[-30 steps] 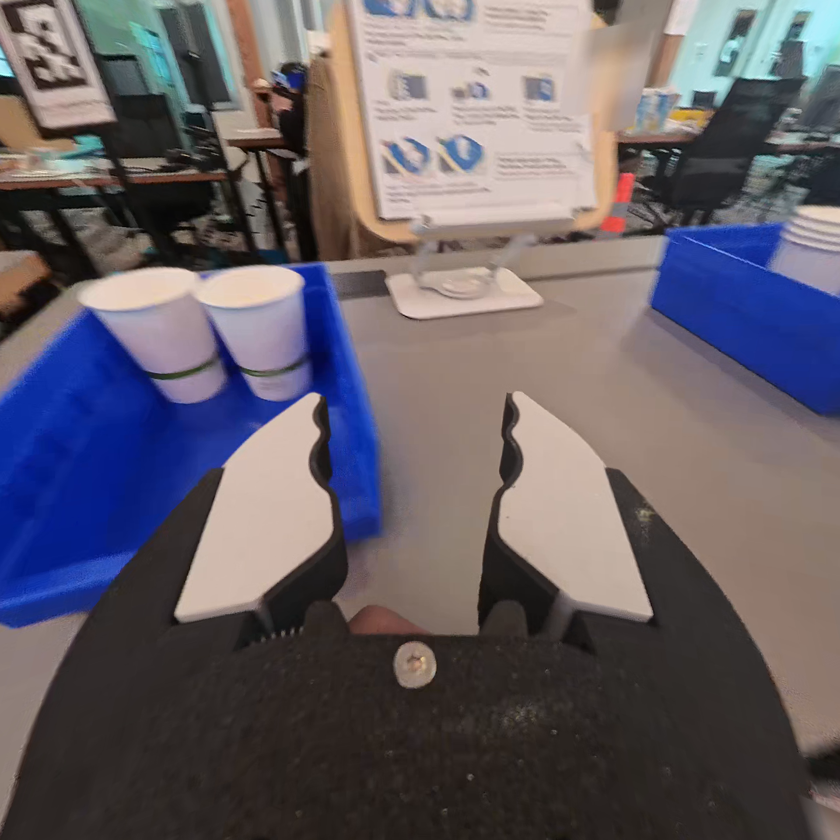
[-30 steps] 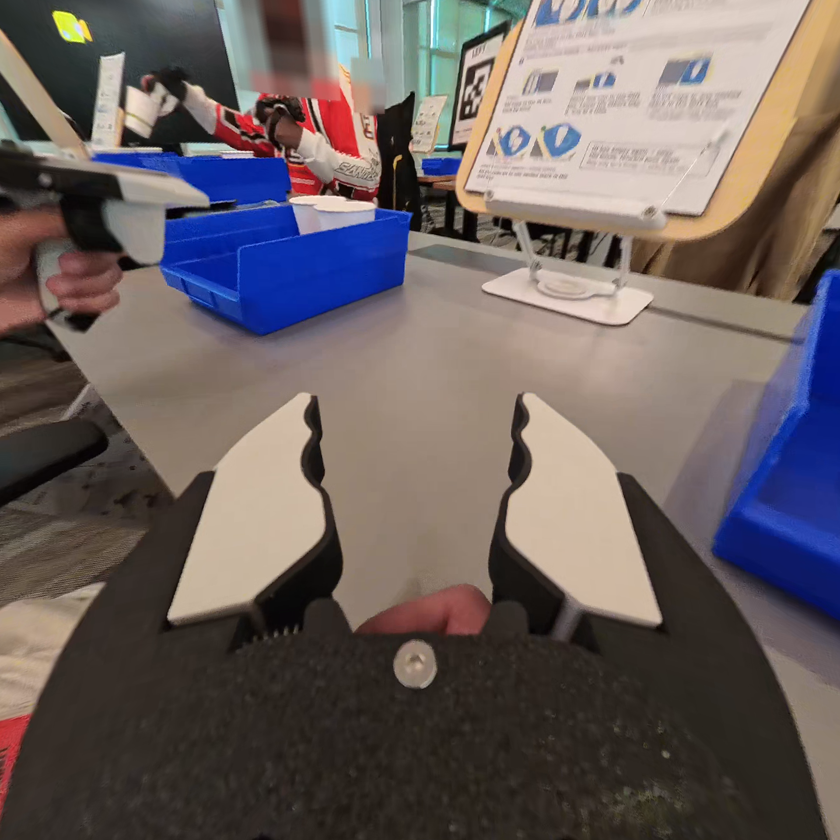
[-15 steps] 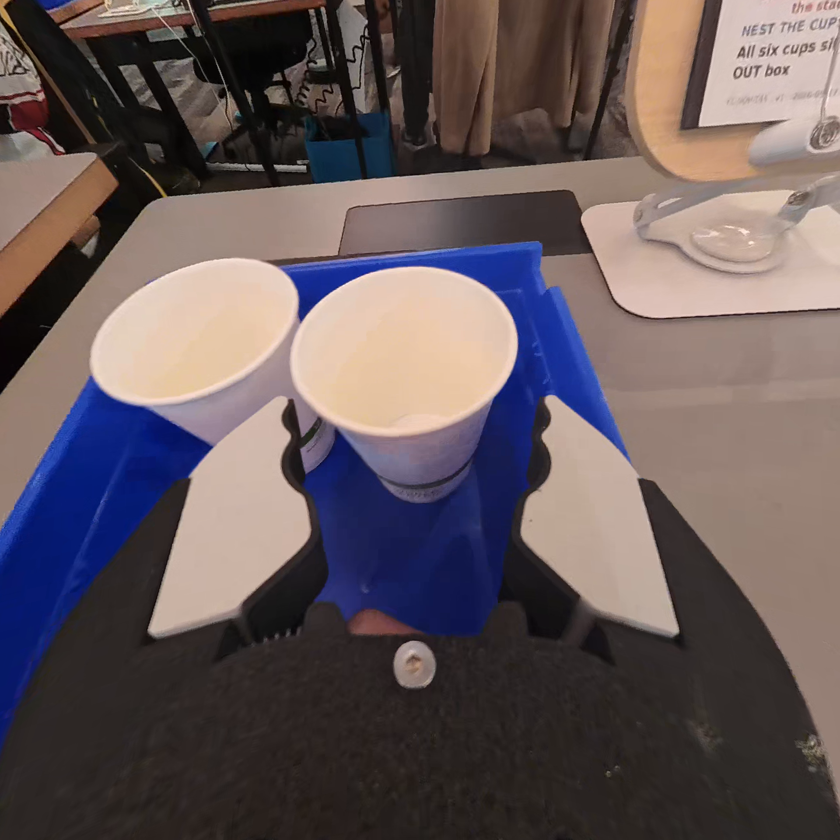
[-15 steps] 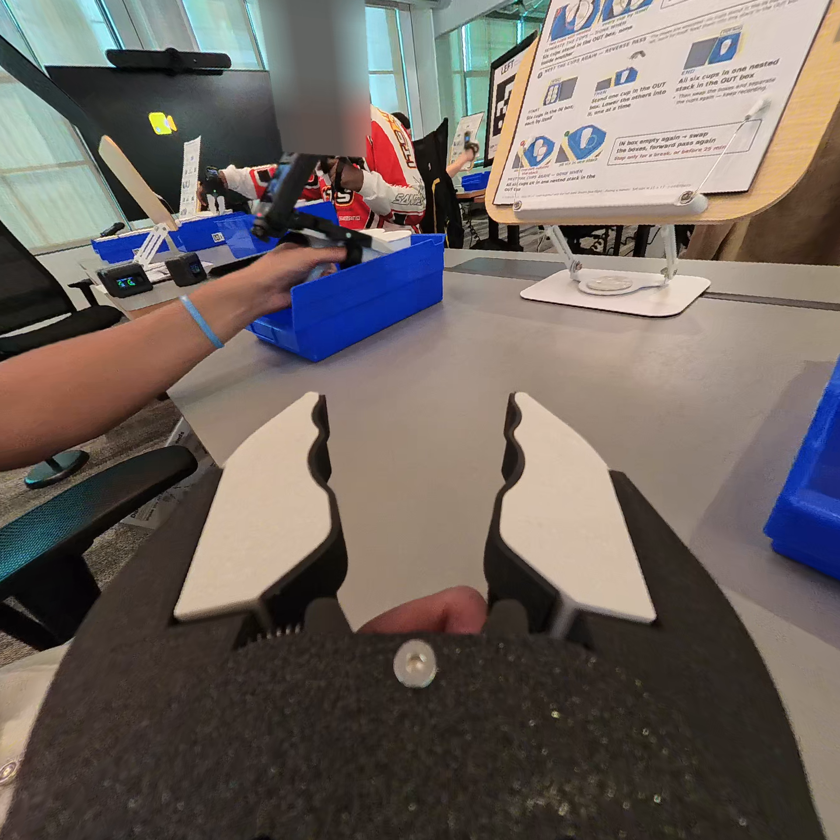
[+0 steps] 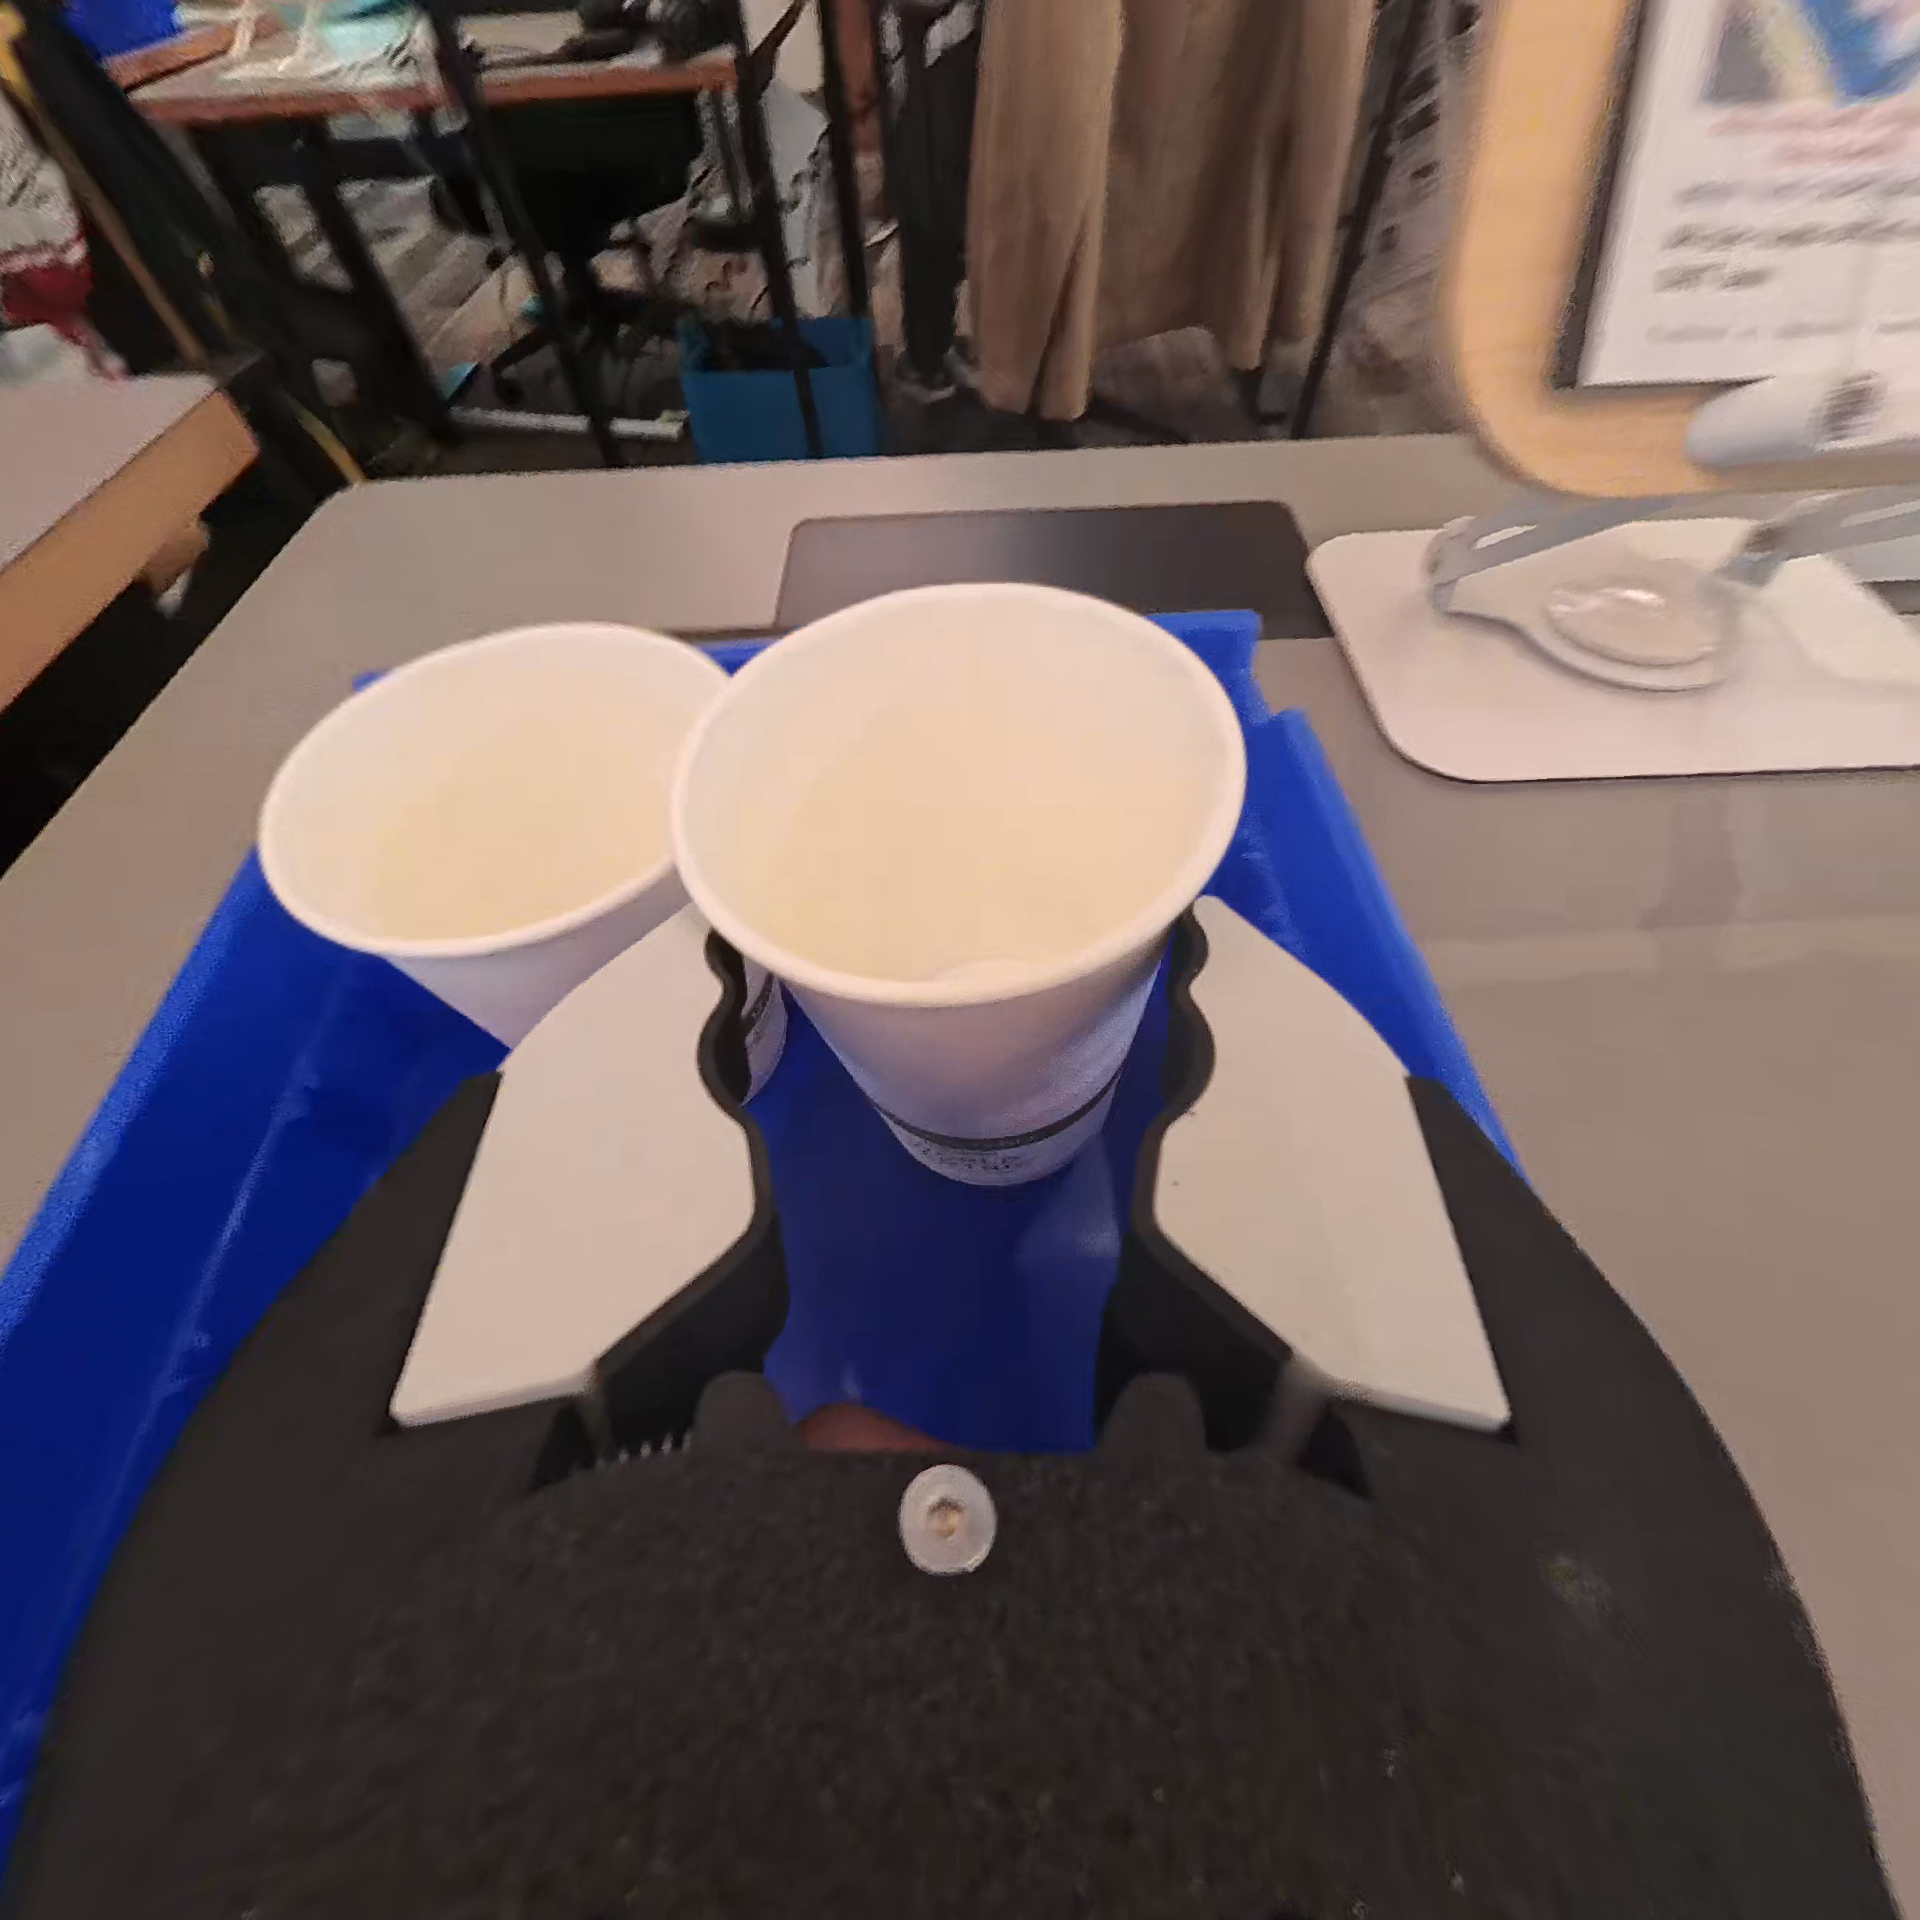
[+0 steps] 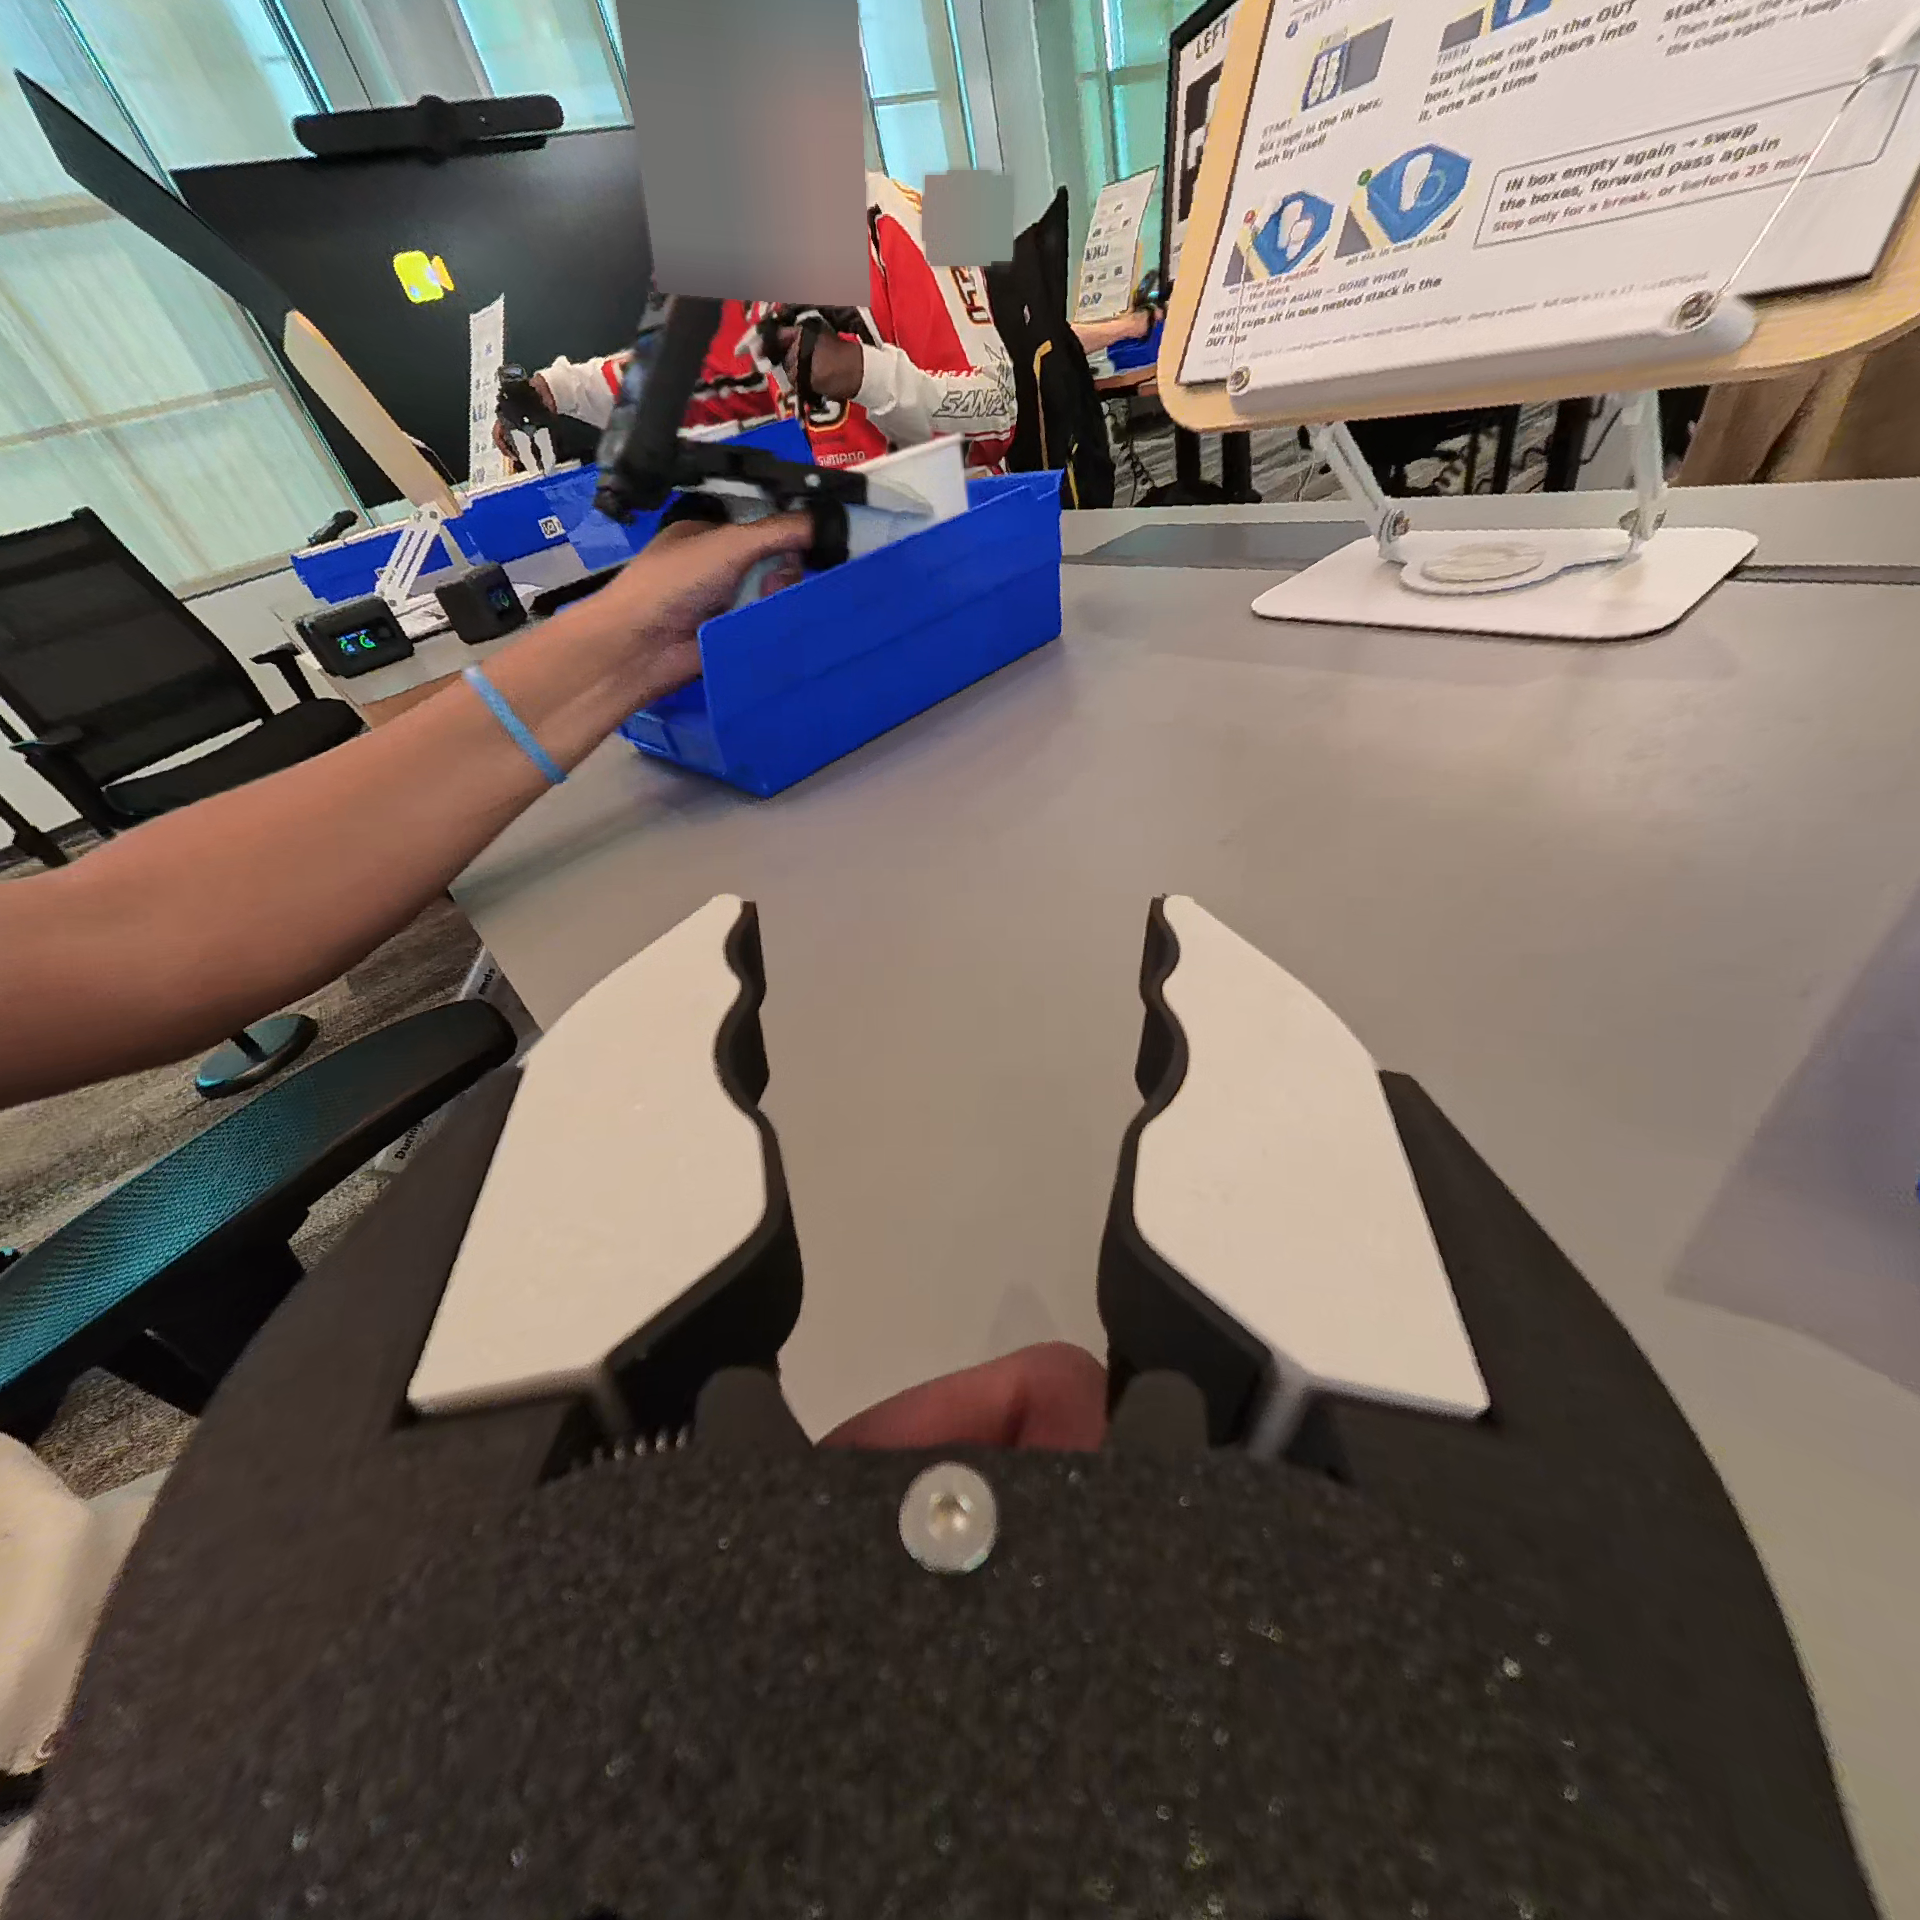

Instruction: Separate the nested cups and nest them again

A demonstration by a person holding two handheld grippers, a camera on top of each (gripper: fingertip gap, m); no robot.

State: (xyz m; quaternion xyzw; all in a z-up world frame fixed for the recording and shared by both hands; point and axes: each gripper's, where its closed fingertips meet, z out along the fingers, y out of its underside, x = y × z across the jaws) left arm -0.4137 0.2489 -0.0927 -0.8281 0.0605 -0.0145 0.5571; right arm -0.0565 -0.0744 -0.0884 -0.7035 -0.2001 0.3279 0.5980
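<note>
Two white paper cups stand side by side in a blue bin in the left wrist view. My left gripper is open, with its fingers on either side of the right cup. The right finger is against the cup's wall and the left finger stands a little off it. The left cup stands beside the left finger. My right gripper is open and empty above the bare grey table. In the right wrist view a hand holds the left gripper in the blue bin, next to a cup.
An instruction board on a white stand is at the back of the table and shows in the left wrist view. A black pad lies behind the bin. A black office chair is left of the table. A person works at another table.
My left gripper moved from over the table into the blue bin and down around the right cup, and its jaws narrowed slightly. My right gripper stayed open over the table.
</note>
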